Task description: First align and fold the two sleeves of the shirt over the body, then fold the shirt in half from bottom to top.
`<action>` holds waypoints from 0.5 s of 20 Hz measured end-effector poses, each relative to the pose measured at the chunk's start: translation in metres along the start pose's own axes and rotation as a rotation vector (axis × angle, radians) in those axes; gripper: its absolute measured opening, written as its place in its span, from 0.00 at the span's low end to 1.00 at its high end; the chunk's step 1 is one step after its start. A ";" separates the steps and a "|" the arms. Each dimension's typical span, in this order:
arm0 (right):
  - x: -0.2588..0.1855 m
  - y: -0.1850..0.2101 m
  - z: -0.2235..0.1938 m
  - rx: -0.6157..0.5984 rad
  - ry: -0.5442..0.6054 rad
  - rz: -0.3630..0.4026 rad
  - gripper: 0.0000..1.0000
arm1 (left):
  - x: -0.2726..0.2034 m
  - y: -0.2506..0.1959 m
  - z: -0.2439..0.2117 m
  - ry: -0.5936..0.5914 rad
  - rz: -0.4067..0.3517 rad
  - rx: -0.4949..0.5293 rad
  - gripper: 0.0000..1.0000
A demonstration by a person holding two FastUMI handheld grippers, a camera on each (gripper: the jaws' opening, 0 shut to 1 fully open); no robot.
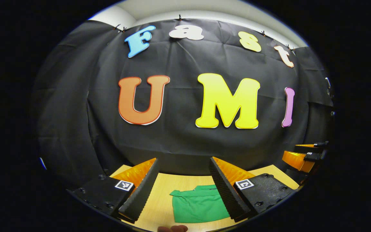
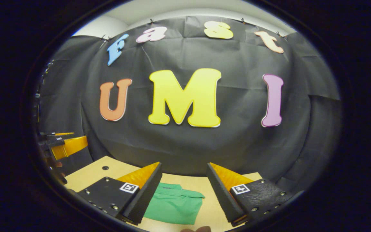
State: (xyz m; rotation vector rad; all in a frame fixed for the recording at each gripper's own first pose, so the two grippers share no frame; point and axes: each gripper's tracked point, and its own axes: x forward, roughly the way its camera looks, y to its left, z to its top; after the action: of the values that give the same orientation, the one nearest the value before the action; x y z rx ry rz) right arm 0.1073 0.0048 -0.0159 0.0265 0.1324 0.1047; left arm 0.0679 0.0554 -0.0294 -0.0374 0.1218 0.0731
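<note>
A green shirt (image 1: 198, 204) lies folded into a compact rectangle on the wooden table (image 1: 163, 193), its collar toward the far wall. My left gripper (image 1: 184, 164) hangs open above the table, fingers spread wide with nothing between them; the shirt lies below and between them. In the right gripper view the same shirt (image 2: 174, 204) lies below my right gripper (image 2: 184, 169), which is open and empty too. The right gripper (image 1: 304, 154) also shows at the right edge of the left gripper view, and the left gripper (image 2: 63, 143) at the left edge of the right gripper view.
The black cloth wall stands close behind the table's far edge. A small round hole (image 2: 105, 168) marks the tabletop (image 2: 89, 175) at the left. A fingertip (image 1: 172, 228) shows at the bottom edge of the left gripper view.
</note>
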 end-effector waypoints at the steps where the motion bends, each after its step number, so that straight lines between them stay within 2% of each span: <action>1: -0.013 0.003 0.005 -0.001 -0.014 -0.004 0.89 | -0.015 0.000 0.008 -0.019 0.015 -0.005 0.99; 4: -0.053 0.010 0.019 0.001 -0.053 -0.019 0.90 | -0.044 -0.005 0.025 -0.058 0.016 -0.003 0.99; 6: -0.072 0.013 0.023 -0.006 -0.077 -0.027 0.91 | -0.061 -0.015 0.024 -0.051 -0.013 -0.004 1.00; 10: -0.101 0.016 0.016 0.015 -0.068 -0.036 0.89 | -0.089 -0.023 0.029 -0.081 -0.016 0.022 0.99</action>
State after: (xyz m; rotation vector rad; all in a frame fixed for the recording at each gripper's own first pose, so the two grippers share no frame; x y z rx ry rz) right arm 0.0081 0.0095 0.0140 0.0423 0.0655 0.0666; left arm -0.0153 0.0272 0.0110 -0.0135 0.0416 0.0570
